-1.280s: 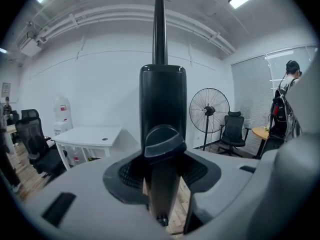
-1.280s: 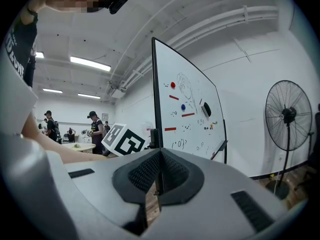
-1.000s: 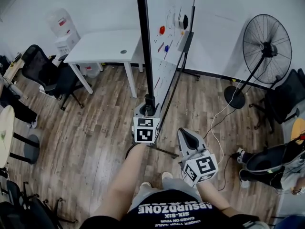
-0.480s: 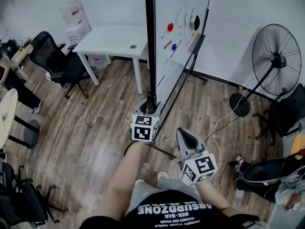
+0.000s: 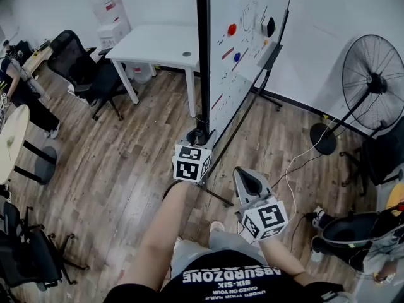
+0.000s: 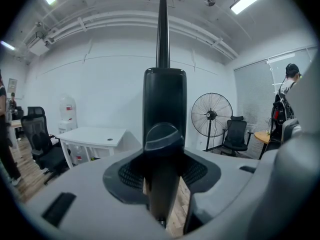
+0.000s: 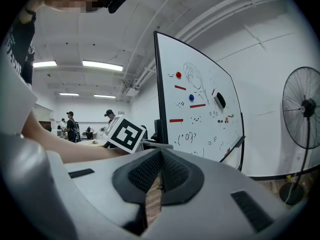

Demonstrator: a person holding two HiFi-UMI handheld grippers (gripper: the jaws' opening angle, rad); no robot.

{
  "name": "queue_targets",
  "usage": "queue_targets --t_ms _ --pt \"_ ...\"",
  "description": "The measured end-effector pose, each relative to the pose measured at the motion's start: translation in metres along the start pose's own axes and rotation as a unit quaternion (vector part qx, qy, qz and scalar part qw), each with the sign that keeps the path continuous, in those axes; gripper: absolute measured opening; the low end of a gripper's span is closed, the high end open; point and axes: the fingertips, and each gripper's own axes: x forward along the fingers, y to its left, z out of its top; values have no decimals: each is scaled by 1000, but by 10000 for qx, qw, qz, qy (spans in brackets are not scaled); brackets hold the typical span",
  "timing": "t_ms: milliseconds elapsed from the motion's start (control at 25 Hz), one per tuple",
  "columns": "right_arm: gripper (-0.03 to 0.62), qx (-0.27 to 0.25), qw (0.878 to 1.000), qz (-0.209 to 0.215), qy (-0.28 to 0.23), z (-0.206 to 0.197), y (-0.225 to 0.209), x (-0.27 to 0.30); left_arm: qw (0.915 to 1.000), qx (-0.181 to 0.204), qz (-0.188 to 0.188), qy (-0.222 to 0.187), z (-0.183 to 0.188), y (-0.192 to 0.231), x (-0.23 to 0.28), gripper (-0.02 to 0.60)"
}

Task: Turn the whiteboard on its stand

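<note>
The whiteboard (image 5: 246, 49) stands on its wheeled stand in front of me, with drawings, red marks and magnets on its face (image 7: 200, 114). Its black upright post (image 5: 202, 55) is at the board's left edge. My left gripper (image 5: 197, 137) is shut on that post low down, and the post (image 6: 164, 134) fills the space between the pads. My right gripper (image 5: 247, 180) hangs lower and to the right, clear of the stand, its jaws shut with nothing between them (image 7: 159, 176).
A white table (image 5: 158, 43) and a water dispenser (image 5: 110, 17) stand behind the board at the left. Black office chairs (image 5: 82, 74) are at the left, and a pedestal fan (image 5: 372, 74) with a floor cable (image 5: 297, 163) at the right. People stand far off.
The head view has shifted, so the board, table and chairs sit further right and lower. The board's face shows slightly wider. Both grippers keep their places, the left one still on the post.
</note>
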Motion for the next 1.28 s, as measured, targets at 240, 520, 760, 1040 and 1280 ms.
queue_targets --t_ms 240,520,760,1040,1280 --pt "-2 20 10000 -67 -9 5 9 -4 9999 5 -17 108 0 1 -5 183" --pt "-2 36 9998 -187 -45 9 21 -6 9998 11 -38 171 -2 2 -15 183" --pt "-2 78 9996 -286 -39 15 24 -7 9997 16 -85 232 2 1 -16 183" --pt "-2 98 9990 -434 -5 17 31 -8 9996 30 -135 257 3 -1 -20 184" --pt "-2 72 9986 -519 -18 21 46 -8 9996 24 -128 266 1 2 -31 184"
